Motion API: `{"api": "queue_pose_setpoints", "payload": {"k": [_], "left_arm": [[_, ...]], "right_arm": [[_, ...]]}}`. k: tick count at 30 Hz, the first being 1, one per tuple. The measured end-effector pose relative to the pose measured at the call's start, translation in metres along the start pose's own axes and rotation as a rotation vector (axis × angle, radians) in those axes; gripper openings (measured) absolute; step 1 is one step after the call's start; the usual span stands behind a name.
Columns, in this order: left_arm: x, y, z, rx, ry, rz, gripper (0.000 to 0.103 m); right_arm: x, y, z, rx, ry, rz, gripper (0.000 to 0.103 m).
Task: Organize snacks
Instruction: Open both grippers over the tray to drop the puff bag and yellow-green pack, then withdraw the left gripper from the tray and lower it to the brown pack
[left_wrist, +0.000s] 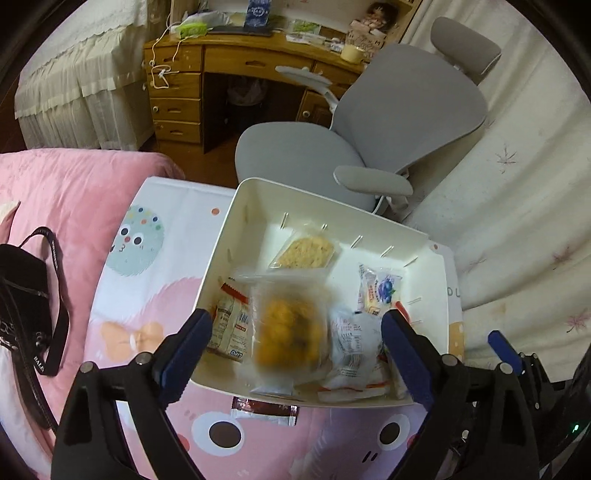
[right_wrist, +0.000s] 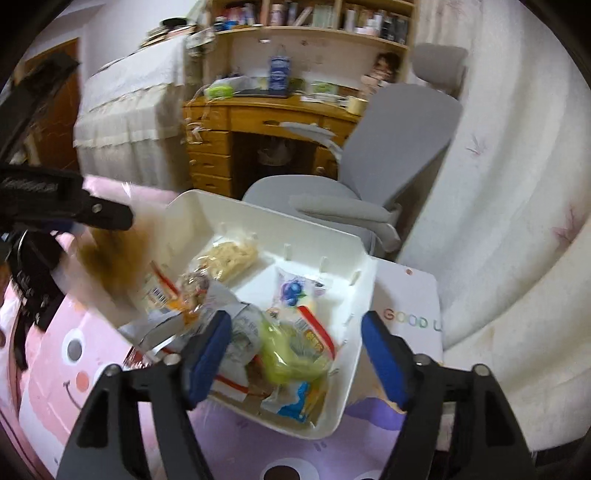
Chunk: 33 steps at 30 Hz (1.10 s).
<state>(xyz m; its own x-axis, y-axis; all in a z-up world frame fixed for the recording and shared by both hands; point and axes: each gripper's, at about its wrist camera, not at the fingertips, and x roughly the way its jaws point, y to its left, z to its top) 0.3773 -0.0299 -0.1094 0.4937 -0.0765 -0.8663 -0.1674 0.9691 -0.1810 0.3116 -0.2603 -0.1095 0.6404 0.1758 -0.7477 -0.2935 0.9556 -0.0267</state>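
Note:
A white plastic bin (left_wrist: 437, 273) sits on the cartoon-print bed cover and holds several wrapped snacks. My left gripper (left_wrist: 297, 334) is open above its near side. A clear bag with a yellow-brown pastry (left_wrist: 288, 334) is blurred between the open fingers, over the bin. In the right wrist view that pastry bag (right_wrist: 114, 258) is a brown blur under the left gripper's tip. My right gripper (right_wrist: 295, 347) is open and empty over the bin's (right_wrist: 364, 295) near right corner, above a green-wrapped snack (right_wrist: 288, 354) and a blueberry packet (right_wrist: 291, 291).
A dark red sachet (left_wrist: 264, 410) lies on the cover just in front of the bin. A black bag with a strap (left_wrist: 26, 314) lies on the pink blanket at left. A grey office chair (left_wrist: 388, 122) and a wooden desk (left_wrist: 229, 62) stand behind the bed.

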Motion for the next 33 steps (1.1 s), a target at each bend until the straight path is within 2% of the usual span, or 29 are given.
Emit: {"api": "queue_pose_setpoints", "payload": {"k": [11, 18, 25, 33], "left_arm": [[-0.009, 0.021, -0.014, -0.039, -0.009, 0.001, 0.092], [-0.014, 0.035, -0.044, -0.053, -0.007, -0.004, 0.092], [-0.012, 0.046, -0.081, -0.057, 0.011, -0.026, 0.092], [0.000, 0.041, -0.121, 0.032, 0.041, -0.006, 0.092]], "right_arm": [[-0.002, -0.004, -0.007, 0.070, 0.032, 0.024, 0.074], [-0.007, -0.004, -0.018, 0.117, 0.057, 0.040, 0.074], [-0.014, -0.011, -0.047, 0.185, 0.103, 0.042, 0.074], [-0.019, -0.026, -0.092, 0.251, 0.188, -0.001, 0.074]]}}
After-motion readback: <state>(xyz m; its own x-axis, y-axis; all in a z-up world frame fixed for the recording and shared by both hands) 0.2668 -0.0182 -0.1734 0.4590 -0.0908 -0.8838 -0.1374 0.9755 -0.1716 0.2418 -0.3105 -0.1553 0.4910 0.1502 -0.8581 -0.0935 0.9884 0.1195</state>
